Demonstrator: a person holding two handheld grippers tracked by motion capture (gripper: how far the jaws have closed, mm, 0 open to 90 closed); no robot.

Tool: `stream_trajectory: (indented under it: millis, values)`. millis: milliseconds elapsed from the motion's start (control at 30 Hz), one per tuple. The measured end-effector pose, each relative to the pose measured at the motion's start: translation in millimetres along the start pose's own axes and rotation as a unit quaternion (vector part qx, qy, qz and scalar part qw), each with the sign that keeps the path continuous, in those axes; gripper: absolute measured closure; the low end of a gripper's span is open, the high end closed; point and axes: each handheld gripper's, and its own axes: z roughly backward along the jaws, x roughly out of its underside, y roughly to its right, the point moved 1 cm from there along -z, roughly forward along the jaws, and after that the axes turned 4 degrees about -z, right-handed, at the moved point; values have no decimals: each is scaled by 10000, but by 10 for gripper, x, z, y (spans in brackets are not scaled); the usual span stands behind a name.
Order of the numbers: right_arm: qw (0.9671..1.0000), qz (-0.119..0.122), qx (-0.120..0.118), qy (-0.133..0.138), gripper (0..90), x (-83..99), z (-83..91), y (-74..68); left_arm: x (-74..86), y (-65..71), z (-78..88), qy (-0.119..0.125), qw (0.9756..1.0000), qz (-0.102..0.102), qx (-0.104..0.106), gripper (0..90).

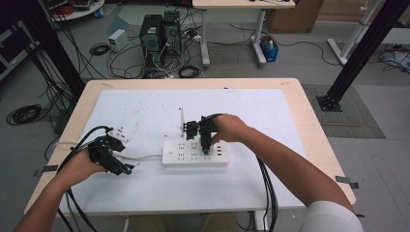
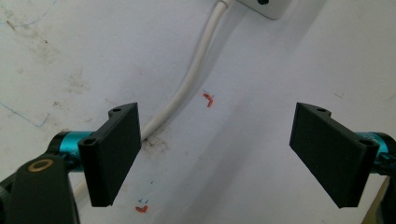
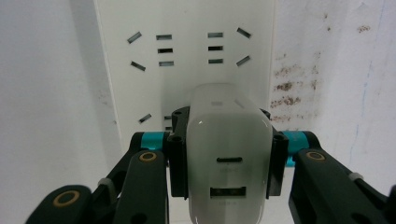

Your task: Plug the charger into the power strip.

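On the wooden table (image 1: 309, 121) we see a white mat (image 1: 145, 111) covering most of the top, stained and marked with small red and blue scribbles in the left gripper view. Near the middle of the mat lies a white power strip (image 1: 186, 153), its long side running left to right, with a white cable (image 2: 194, 77) leaving its left end and curving across the mat toward the left. Over the right part of the strip we find the right gripper (image 1: 205, 145), held from above by the person's right hand (image 1: 231, 128); in the right gripper view its 2 jaws are closed narrowly on a white USB charger (image 3: 229, 154), 1 jaw on each side, with 2 ports facing the camera and the strip's sockets just beyond it. We cannot tell whether the charger is seated in a socket. At the near left of the mat the left gripper (image 1: 126, 169) rests low, well apart from the strip, its jaws spread wide around nothing but bare mat, the cable passing beside 1 jaw.
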Motion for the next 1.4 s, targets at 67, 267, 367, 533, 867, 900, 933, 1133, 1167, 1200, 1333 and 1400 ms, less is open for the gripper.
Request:
stream_trajectory:
  millis: [67, 267, 367, 533, 867, 900, 933, 1133, 1167, 1200, 1333, 1400]
  values:
    - [9999, 92, 73, 9, 627, 5, -5, -23, 3, 8, 0, 33, 10000, 17, 12, 168]
    - [9998, 114, -151, 101, 621, 24, -2, 43, 12, 1, 9, 55, 10000, 40, -20, 168]
    - [9984, -52, -155, 533, 405, 103, 20, 86, 12, 2, 16, 141, 9999, 71, -27, 168]
    - [9862, -889, -694, 1211, 207, 233, 164, 243, 10, -3, 30, 195, 9998, 88, -29, 168]
    - [9691, -1611, -935, 1619, 131, 272, 297, 381, 19, 5, 51, 224, 9997, 80, -44, 168]
    - [9667, -1626, -984, 1714, 131, 283, 330, 382, 19, 5, 53, 228, 9997, 81, -43, 168]
    - [9653, -1587, -1044, 1793, 131, 288, 340, 389, 18, 2, 55, 235, 9997, 67, -48, 168]
    - [9659, -1668, -699, 1853, 8, 327, 388, 397, 0, 13, 60, 246, 9997, 51, -56, 168]
    - [9629, -1738, -662, 1954, 7, 353, 422, 407, -5, 17, 62, 244, 9997, 58, -56, 168]
    - [9611, -1748, -620, 2045, 7, 370, 446, 410, -9, 14, 66, 250, 9997, 37, -61, 168]
    - [9557, -1812, -547, 2253, 7, 459, 571, 392, -23, -2, 99, 321, 9994, 44, -103, 168]
    - [9540, -1878, -454, 2290, 8, 536, 637, 374, -27, -24, 115, 359, 9992, 41, -155, 168]
